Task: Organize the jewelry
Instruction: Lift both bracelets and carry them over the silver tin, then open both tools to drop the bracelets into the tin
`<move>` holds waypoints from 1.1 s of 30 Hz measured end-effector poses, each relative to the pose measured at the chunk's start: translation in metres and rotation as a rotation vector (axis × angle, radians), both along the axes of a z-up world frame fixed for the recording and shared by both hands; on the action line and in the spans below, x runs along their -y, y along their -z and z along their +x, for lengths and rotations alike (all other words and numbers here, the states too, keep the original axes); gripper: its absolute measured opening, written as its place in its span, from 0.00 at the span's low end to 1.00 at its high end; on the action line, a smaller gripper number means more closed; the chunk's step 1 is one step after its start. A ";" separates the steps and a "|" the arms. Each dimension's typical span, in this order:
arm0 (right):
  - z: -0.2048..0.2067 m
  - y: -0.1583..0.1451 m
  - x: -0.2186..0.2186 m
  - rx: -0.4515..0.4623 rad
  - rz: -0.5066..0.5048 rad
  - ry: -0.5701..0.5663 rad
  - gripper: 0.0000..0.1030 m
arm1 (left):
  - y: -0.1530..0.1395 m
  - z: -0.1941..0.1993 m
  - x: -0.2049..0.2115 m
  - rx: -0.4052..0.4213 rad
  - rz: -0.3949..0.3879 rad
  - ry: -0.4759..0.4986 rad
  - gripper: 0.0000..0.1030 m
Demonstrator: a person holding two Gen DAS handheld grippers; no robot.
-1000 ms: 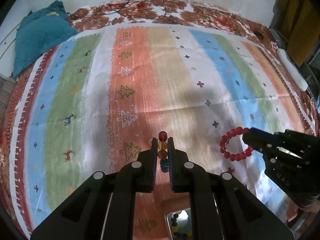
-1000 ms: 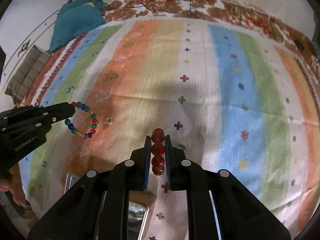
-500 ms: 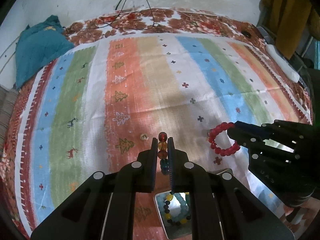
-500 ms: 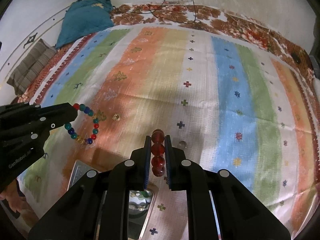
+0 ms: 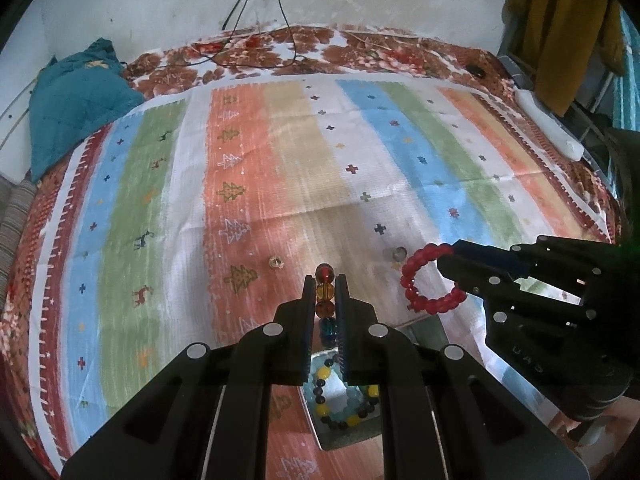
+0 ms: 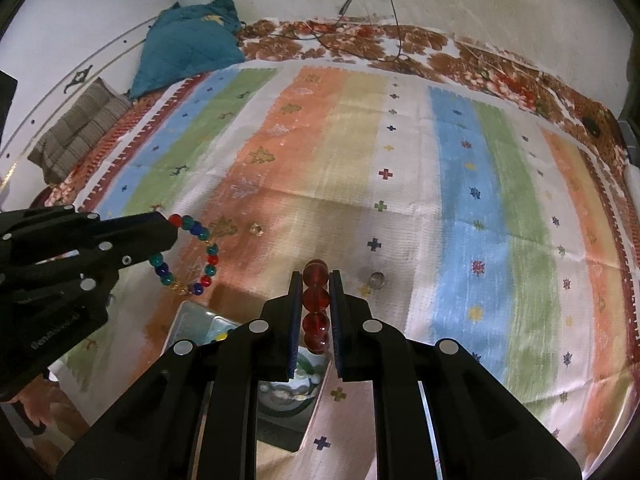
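Observation:
My left gripper (image 5: 324, 280) is shut on a multicoloured bead bracelet (image 5: 324, 300); the bracelet also shows as a hanging loop in the right wrist view (image 6: 192, 256). My right gripper (image 6: 315, 276) is shut on a red bead bracelet (image 6: 316, 304), seen as a ring in the left wrist view (image 5: 424, 280). Both are held above the striped cloth (image 5: 280, 184). A metal tray (image 5: 340, 404) lies below the left gripper and holds a yellow, black and pale blue bracelet (image 5: 340, 408). The tray also shows under the right gripper (image 6: 196, 320).
Two small loose rings lie on the cloth: one in the left wrist view (image 5: 275, 262) and one near the red bracelet (image 5: 394, 254). A teal quilt (image 5: 76, 100) lies at the far left, cables (image 5: 256, 20) hang on the wall, and a striped cushion (image 6: 76, 132) sits left.
Both grippers have pulled back and risen with their bracelets. The tray with the yellow and black bracelet has come into view beneath them.

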State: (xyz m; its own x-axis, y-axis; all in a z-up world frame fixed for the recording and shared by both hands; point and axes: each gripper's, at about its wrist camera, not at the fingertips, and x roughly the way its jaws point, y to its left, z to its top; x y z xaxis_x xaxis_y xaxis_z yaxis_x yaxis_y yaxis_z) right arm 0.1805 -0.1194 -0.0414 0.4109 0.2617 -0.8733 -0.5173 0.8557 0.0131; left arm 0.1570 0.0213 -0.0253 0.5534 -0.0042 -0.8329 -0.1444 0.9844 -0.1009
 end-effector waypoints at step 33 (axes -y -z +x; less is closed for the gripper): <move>-0.050 -0.011 0.007 0.014 0.019 -0.030 0.14 | -0.007 -0.053 0.023 0.027 -0.010 0.032 0.09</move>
